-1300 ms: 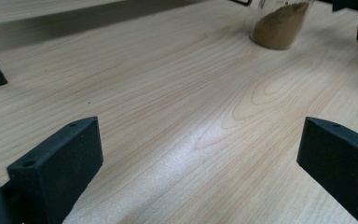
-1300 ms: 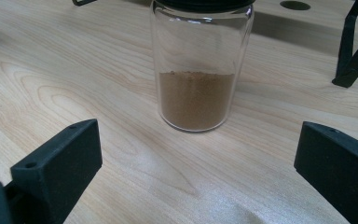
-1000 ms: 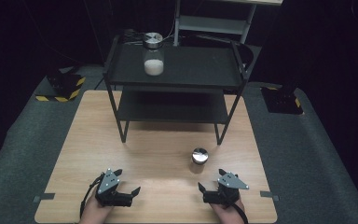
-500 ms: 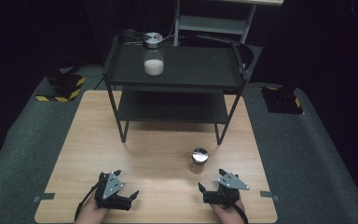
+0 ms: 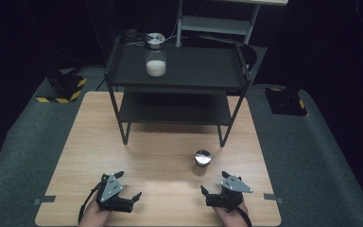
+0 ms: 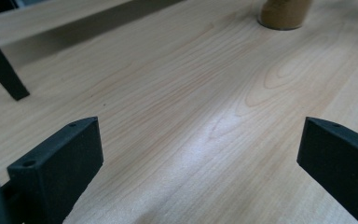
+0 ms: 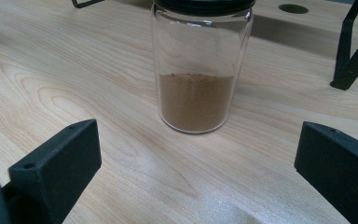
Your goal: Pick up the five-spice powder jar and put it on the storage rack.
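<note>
Barely a stir over the last second: the left gripper (image 5: 123, 196) has slid a touch back toward the person's edge of the bench (image 5: 160, 156), while the right gripper (image 5: 217, 195) sits where it was. The brown-powder jar (image 5: 202, 162) hasn't budged either. My read is that nothing has been engaged yet and this is the line-up before a reach.

Look along the right gripper (image 7: 196, 172) and the brown-powder jar (image 7: 200, 70) stands upright dead ahead, just beyond the fingertips and centred in the gap between them, dark lid on, powder filling roughly its lower half. Fingers (image 7: 56, 163) wide apart, gripping nothing, held low and near level over the wood. That hand looks the better placed to go straight forward and close around the glass.

The left gripper (image 6: 196, 172) is likewise spread wide and empty, tilted down at bare bench, with the base of the brown-powder jar (image 6: 284, 14) well ahead and off to the right of its fingers (image 6: 60, 163). A leg of the black rack (image 6: 2, 70) stands ahead to their left.

Far beyond both sets of fingers, a second jar (image 5: 155, 56) with white contents sits on the top shelf of the black rack (image 5: 203, 68).
</note>
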`<act>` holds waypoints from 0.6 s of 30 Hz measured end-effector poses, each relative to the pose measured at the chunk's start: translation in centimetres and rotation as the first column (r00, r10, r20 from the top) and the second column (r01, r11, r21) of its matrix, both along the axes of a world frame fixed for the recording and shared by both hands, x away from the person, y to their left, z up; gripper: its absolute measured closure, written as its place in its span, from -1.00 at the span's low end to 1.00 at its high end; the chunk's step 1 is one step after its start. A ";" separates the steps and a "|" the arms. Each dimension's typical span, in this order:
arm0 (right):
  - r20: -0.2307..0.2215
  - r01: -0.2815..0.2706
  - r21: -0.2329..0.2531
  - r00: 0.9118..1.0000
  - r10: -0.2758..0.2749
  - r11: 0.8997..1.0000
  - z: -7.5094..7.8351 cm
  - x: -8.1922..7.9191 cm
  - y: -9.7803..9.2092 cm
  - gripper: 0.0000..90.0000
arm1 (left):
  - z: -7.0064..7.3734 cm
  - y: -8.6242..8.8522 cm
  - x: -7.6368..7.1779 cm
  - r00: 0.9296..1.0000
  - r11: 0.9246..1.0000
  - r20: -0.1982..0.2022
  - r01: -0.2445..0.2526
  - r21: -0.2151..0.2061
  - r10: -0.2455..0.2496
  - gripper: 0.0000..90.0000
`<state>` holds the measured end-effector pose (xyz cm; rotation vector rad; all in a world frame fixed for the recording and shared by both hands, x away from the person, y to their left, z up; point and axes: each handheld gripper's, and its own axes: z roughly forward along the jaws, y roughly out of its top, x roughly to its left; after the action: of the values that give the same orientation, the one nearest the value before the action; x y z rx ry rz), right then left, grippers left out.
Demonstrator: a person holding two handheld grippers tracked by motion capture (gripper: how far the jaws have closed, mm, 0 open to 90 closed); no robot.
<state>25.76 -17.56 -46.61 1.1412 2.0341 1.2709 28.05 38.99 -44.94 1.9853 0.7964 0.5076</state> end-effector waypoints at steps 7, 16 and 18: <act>0.006 0.004 0.034 1.000 -0.004 0.999 -0.3 -0.2 -0.4 -1.00 | -0.1 -0.1 -0.4 0.999 0.998 -0.001 -0.051 -0.020 0.051 -0.98; 0.061 0.003 0.054 0.998 -0.006 0.999 0.9 -1.3 0.0 -1.00 | -0.4 0.1 -0.5 0.999 0.998 0.002 -0.050 -0.040 0.050 -0.98; 0.073 0.008 0.066 0.997 -0.013 0.998 1.1 -1.4 0.2 -1.00 | -0.3 0.1 -0.3 0.998 0.997 -0.011 -0.057 -0.046 0.057 -0.98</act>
<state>24.35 -17.32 -45.52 1.1163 1.9439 1.3635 27.76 39.10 -45.25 1.9287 0.8654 0.5085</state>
